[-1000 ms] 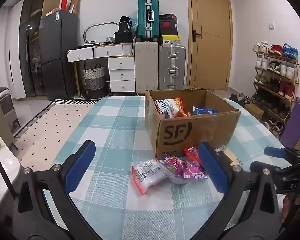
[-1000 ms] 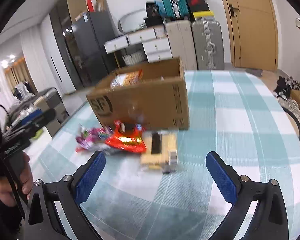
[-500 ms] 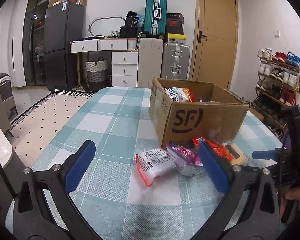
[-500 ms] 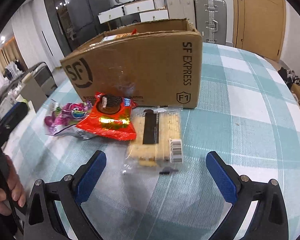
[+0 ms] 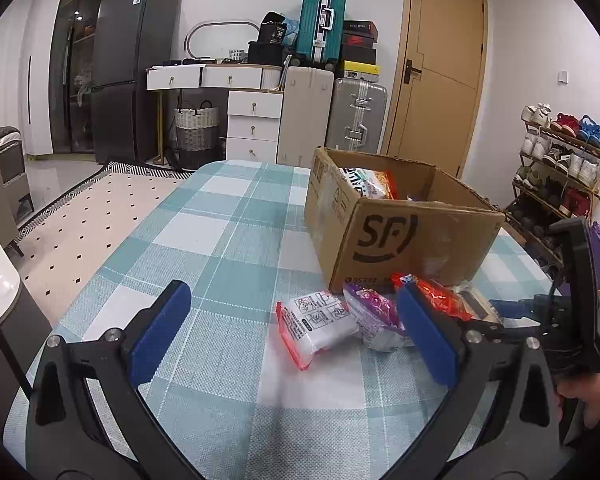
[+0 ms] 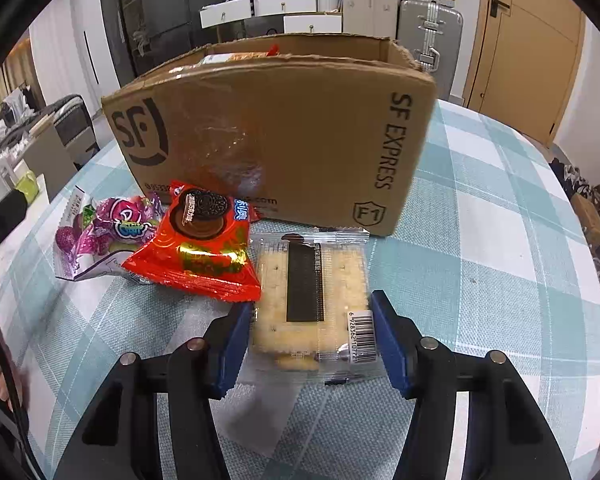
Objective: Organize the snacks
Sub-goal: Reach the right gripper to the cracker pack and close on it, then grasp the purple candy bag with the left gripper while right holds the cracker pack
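A clear pack of crackers [image 6: 340,272] lies flat on the checked tablecloth in front of the cardboard SF box [image 6: 284,128]. My right gripper [image 6: 310,306] straddles its near end, jaws closing, both blue pads touching the wrapper's sides. Left of it lie a red cookie pack [image 6: 204,256] and a purple candy bag [image 6: 108,228]. My left gripper [image 5: 292,296] hovers open above the table, nothing between its fingers. Just ahead of it lies a white and red pack [image 5: 316,324], beside the purple bag [image 5: 372,312]. The box [image 5: 404,236] holds several snack bags [image 5: 368,184].
The table's checked cloth [image 5: 228,240] stretches left of the box. A hand [image 5: 588,396] holds the right gripper's handle at the right edge. Beyond the table stand a shoe rack [image 5: 560,168], suitcases [image 5: 356,116], white drawers [image 5: 254,128] and a dark fridge [image 5: 132,72].
My right gripper came down and forward onto the cracker pack, and its jaws went from wide open to closed in on the pack's sides. The left gripper sank a little, still open.
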Demonstrator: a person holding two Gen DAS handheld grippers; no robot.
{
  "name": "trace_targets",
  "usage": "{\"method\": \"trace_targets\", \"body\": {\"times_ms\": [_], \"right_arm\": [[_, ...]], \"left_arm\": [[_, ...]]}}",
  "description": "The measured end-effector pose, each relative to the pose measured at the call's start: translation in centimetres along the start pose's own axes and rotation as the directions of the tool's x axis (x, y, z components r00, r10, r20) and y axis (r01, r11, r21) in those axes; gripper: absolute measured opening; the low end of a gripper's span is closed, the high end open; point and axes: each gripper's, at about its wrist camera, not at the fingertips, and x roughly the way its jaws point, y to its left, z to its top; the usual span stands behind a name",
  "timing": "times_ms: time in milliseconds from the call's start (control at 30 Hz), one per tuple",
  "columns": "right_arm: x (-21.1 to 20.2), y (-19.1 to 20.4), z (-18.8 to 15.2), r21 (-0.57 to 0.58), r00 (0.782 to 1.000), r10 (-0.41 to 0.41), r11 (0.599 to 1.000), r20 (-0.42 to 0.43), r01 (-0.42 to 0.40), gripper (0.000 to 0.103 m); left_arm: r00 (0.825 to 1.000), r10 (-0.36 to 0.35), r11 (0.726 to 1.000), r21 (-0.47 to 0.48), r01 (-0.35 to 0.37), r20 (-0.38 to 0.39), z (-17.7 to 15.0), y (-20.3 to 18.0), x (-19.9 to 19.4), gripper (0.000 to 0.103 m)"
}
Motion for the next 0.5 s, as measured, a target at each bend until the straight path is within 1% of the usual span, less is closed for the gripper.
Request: {"method": "trace_targets", "body": {"times_ms": [67, 167, 233, 300, 367, 400, 500], "right_arm": [[-0.4, -0.6, -0.2, 0.034, 0.999, 0.033, 0.999, 0.012, -0.033, 0.058], [-1.8, -1.9, -0.9, 0.078, 0.996, 0.060, 0.995, 0.069, -0.065, 0.058], [-3.1, -2.8, -1.4, 0.112, 0.989, 0.074, 0.990, 0.130, -0.088, 0.058], [-4.4, -3.4, -1.9, 0.146, 0.983, 0.069, 0.985, 0.172, -0.095, 0.058], [-5.5, -4.0, -2.4, 0.174, 0.970, 0.077, 0.978, 0.231, -0.119, 0.058], [-6.0, -4.2, -2.5, 0.183, 0.965, 0.070, 0.976, 0.252, -0.118, 0.058], [-6.7, -4.5, -2.7, 0.184, 0.953, 0.080, 0.973, 0.292, -0.138, 0.058]], "left_arm": [[1.000, 0.001, 1.000, -0.001, -0.001, 0.005, -0.1, 0.0, -0.3, 0.103], [1.000, 0.007, 1.000, 0.004, -0.007, 0.008, -0.1, 0.0, -0.3, 0.103], [1.000, 0.011, 1.000, 0.010, -0.011, 0.008, -0.1, -0.2, -0.3, 0.103], [1.000, 0.014, 1.000, 0.015, -0.015, 0.009, -0.2, -0.3, -0.2, 0.103], [1.000, 0.017, 1.000, 0.018, -0.017, 0.011, -0.2, -0.4, -0.3, 0.103], [1.000, 0.018, 1.000, 0.018, -0.018, 0.010, -0.2, -0.4, -0.3, 0.103], [1.000, 0.025, 0.999, 0.023, -0.025, -0.004, -0.2, -0.4, 0.0, 0.103]]}}
